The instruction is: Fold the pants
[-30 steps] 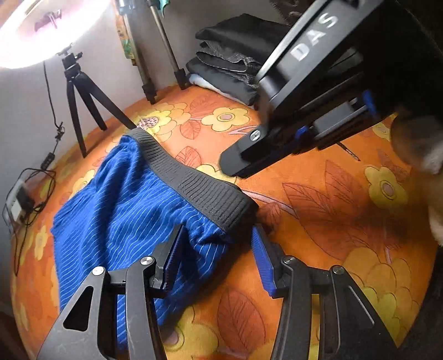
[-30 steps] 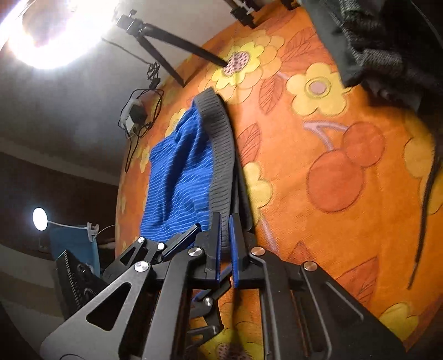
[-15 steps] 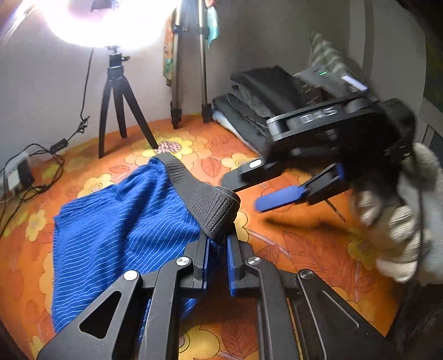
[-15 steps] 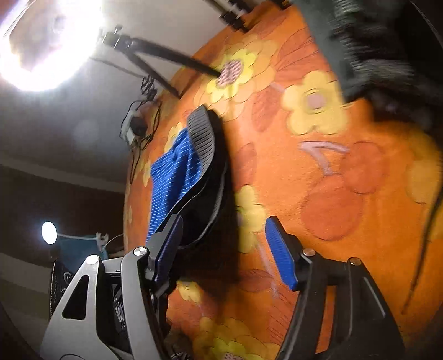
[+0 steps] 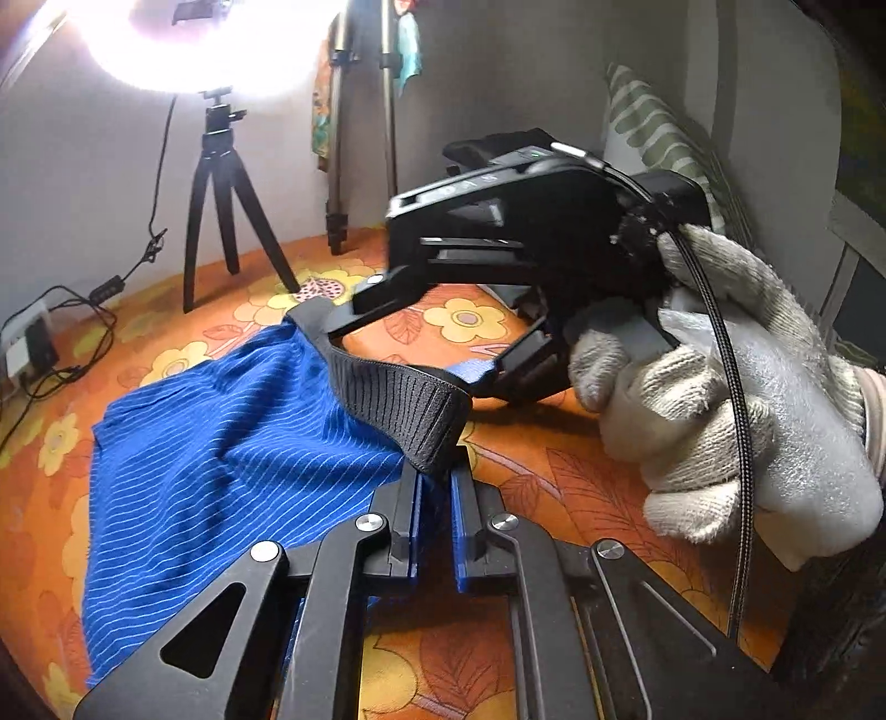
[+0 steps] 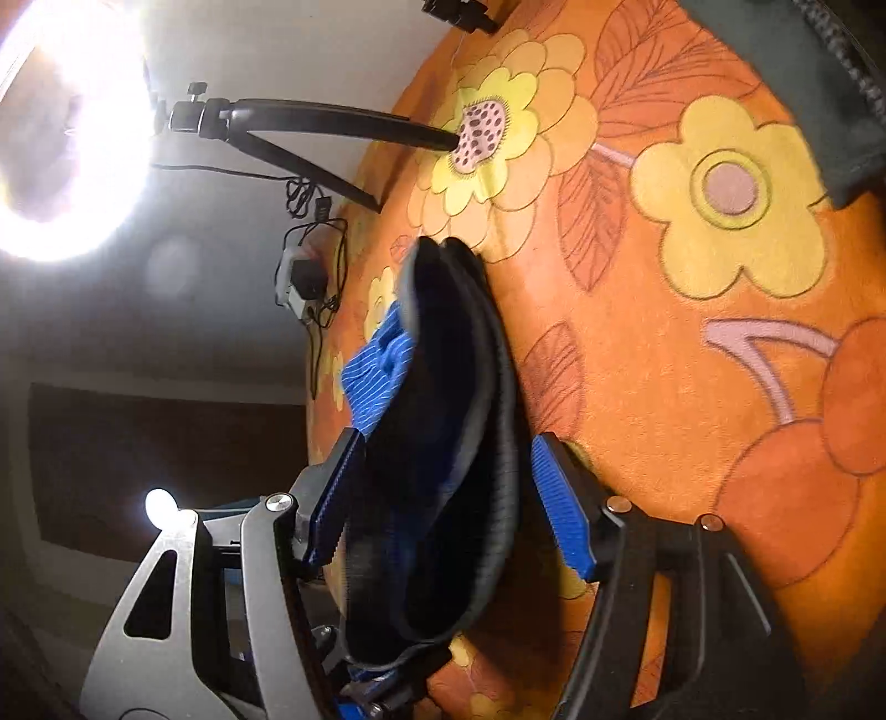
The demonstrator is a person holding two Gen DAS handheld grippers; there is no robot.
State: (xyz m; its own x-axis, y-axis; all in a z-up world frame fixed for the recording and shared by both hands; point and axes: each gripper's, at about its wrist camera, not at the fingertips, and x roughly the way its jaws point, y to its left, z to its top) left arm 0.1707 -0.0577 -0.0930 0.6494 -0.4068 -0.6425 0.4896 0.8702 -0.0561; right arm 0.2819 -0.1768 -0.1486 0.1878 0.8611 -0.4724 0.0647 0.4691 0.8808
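At the far left of the left wrist view a power strip point(image 5: 25, 346) with its cables lies on the orange flowered cover point(image 5: 581, 476), near a black tripod point(image 5: 221, 221) under a glaring ring light point(image 5: 210, 50). The blue striped pants point(image 5: 221, 471) are spread flat on that cover, their dark ribbed waistband point(image 5: 398, 399) lifted at the near corner. The left tool point(image 5: 436, 487) is clenched on that corner of the waistband, its blue pads pressed on the fabric. To the right, a gloved hand point(image 5: 736, 410) holds the right tool point(image 5: 412, 346), whose jaws have just been opening and now stand apart on either side of the waistband further along, not pressing it. Behind it a pile of dark folded clothes point(image 5: 498, 147) rests by a striped pillow point(image 5: 653, 127).
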